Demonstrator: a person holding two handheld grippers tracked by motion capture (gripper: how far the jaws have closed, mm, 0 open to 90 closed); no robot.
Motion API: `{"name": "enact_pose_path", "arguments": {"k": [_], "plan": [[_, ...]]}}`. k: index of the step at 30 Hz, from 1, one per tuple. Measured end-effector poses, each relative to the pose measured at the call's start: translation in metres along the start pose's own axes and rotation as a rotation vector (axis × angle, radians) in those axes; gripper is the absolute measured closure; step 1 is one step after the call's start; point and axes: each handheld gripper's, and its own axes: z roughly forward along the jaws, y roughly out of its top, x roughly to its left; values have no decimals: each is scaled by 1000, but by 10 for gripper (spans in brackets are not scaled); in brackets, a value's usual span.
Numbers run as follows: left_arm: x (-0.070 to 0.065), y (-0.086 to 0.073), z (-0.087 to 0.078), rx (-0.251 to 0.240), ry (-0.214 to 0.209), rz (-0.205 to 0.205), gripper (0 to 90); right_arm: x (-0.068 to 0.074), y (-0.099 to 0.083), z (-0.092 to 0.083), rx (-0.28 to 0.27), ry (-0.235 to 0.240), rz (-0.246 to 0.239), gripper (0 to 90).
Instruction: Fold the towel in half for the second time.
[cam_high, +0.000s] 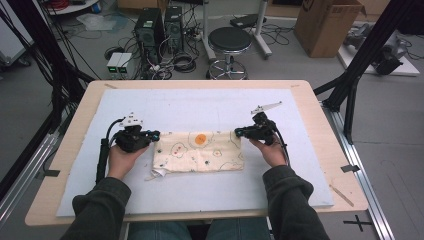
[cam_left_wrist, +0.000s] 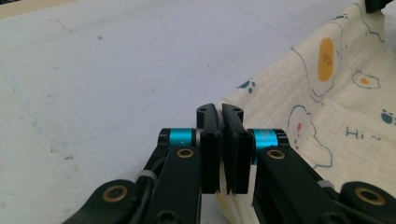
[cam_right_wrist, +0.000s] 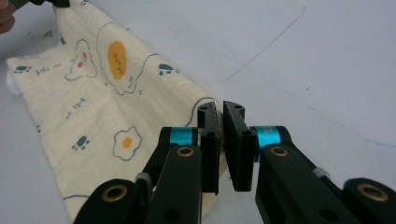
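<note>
A cream cloth (cam_high: 200, 152) printed with fried eggs and paw marks lies folded in a flat strip on the white mat (cam_high: 200, 102). My left gripper (cam_high: 156, 135) is at the cloth's far left corner, and my right gripper (cam_high: 239, 132) is at its far right corner. In the left gripper view the jaws (cam_left_wrist: 220, 112) are pinched together on the cloth's (cam_left_wrist: 327, 107) edge. In the right gripper view the jaws (cam_right_wrist: 221, 109) are likewise shut on the cloth's (cam_right_wrist: 93, 93) corner. Both corners sit slightly lifted off the mat.
The mat covers most of a wooden table (cam_high: 320, 115). A thin wooden stick (cam_high: 341, 195) lies near the table's front right corner. Beyond the table stand a stool (cam_high: 229, 40), computer towers (cam_high: 150, 30), a cardboard box (cam_high: 327, 22) and black frame poles (cam_high: 367, 50).
</note>
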Motion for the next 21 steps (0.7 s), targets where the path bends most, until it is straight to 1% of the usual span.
{"name": "enact_pose_path", "arguments": {"k": [2,7,10,12,14,17,18,20,21], "plan": [[-2,0,-2,-2,-4,5,855,2,0,-2,2,4,-1,850],[-6,-2,-7,-9,-6,25,855,7,0,-7,-2,16,-20,849],[-7,-7,-9,-16,-11,16,855,9,-1,-8,-12,20,-31,849],[-8,-9,-11,-22,-15,18,854,11,-3,-10,-11,30,-28,849],[-10,-11,-11,-20,-17,23,855,12,-5,-10,-11,29,-33,849],[-12,-12,-12,-20,-21,28,854,14,-9,-10,-15,39,-33,849],[-12,-12,-13,-13,-22,37,854,14,-10,-11,-17,39,-34,849],[-14,-13,-14,-20,-24,39,854,15,-12,-12,-21,45,-36,849],[-15,-13,-15,-18,-27,44,853,15,-13,-12,-15,49,-27,849]]}}
